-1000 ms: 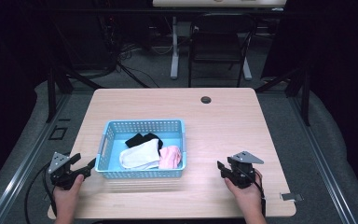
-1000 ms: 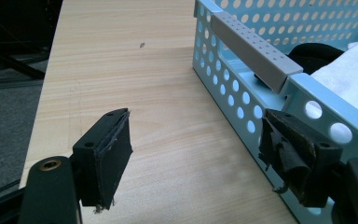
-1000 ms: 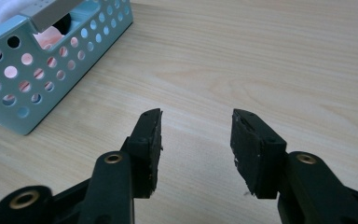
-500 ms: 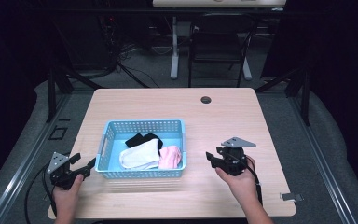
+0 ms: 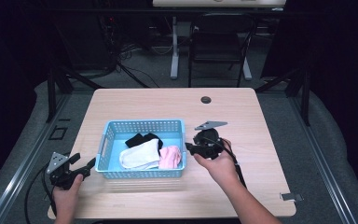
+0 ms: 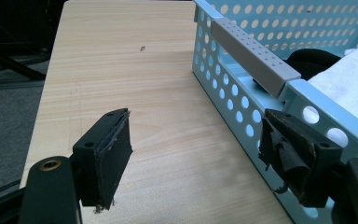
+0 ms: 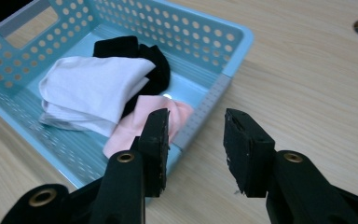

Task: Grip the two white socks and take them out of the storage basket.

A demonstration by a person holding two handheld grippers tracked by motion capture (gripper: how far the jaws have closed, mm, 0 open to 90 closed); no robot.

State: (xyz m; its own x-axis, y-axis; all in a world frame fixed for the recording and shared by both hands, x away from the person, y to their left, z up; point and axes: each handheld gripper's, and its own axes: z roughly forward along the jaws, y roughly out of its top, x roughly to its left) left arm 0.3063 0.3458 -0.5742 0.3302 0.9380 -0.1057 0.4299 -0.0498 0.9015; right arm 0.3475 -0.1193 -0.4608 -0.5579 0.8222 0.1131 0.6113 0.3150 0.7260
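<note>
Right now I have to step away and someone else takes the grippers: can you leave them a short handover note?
Left gripper: open, holding nothing, beside the basket's left end.
Right gripper: jaws just closing, nothing between them, raised at the basket's right end near the pink sock.
Things: white sock, black sock and pink sock all lie in the basket on the table.
Done: nothing taken out.
Left: probably pick the socks, pink first.
</note>
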